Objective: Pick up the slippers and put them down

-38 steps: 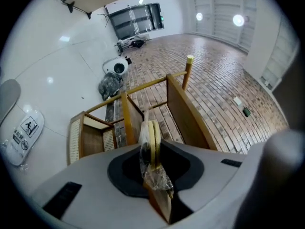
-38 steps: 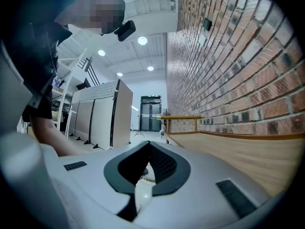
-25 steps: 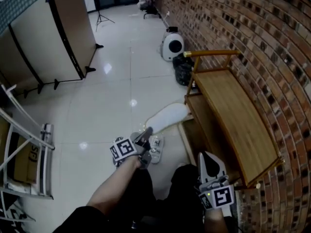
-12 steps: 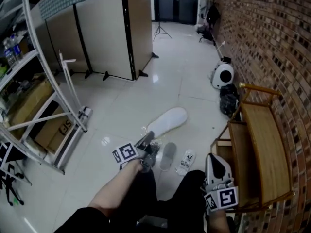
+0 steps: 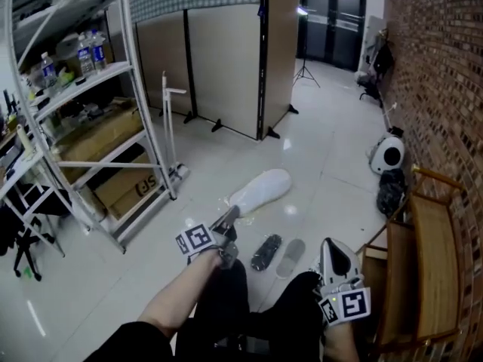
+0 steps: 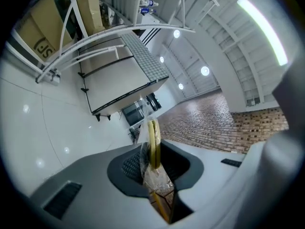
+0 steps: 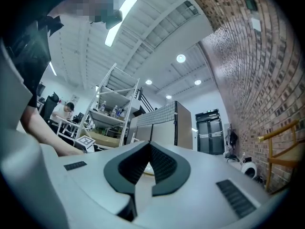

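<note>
L gripper (image 5: 230, 217) clamped on plastic-wrapped white slipper (image 5: 260, 189) jutting fwd; R gripper (image 7: 149, 144) closed, empty; dark slipper (image 5: 266, 252) + grey slipper (image 5: 290, 256) btw them.

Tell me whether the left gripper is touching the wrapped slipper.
Touching. In the left gripper view, the left gripper has its jaws clamped on the wrapped slipper, pressing its clear wrapper and yellow edge, with no gap on either side.
</note>
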Demonstrator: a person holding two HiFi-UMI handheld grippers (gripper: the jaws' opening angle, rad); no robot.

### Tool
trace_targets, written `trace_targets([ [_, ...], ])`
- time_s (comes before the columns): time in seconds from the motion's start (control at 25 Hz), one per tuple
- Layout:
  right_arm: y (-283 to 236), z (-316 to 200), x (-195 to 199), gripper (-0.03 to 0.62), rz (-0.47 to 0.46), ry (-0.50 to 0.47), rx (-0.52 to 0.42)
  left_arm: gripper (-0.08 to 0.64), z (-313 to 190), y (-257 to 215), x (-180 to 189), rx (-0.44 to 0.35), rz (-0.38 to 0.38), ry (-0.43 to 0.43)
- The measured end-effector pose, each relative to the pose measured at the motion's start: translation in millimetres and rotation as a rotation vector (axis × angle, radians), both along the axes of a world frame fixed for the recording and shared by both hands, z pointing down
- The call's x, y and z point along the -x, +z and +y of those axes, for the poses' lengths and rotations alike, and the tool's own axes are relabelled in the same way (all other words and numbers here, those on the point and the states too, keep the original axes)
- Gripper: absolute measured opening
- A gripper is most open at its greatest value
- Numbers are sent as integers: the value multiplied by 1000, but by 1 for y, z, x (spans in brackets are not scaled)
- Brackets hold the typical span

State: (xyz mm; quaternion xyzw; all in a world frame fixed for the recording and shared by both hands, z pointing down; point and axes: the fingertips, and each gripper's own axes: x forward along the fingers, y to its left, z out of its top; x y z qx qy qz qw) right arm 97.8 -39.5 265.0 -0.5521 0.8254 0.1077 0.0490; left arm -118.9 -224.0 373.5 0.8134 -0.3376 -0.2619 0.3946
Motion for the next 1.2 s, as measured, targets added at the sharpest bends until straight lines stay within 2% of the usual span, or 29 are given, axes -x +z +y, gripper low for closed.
trace_targets([
  [0.12,-3,0,19,9,9,-36,-13,64,3,-10,26,-27,23,-33],
  [0.32,2,-16,33,9,10,-53,5,64,3,-8,57,-42,-4,-96],
  [0.64,21,-84,39,9,25,-59,51,64,-17,20,54,1,90,-138],
  [0.68,23,-92,40,9,28,-61,55,64,-22,23,53,4,90,-135],
  [0.8,29,-116,40,9,38,-69,72,64,-39,33,58,-3,26,-152],
  [0.88,33,-132,34,9,51,-64,75,64,-50,44,60,28,9,-164],
  [1.04,46,-164,11,9,49,-29,95,64,-71,71,52,101,21,-164],
  [1.2,68,-199,-4,9,33,-7,121,64,-101,93,51,103,35,-188],
])
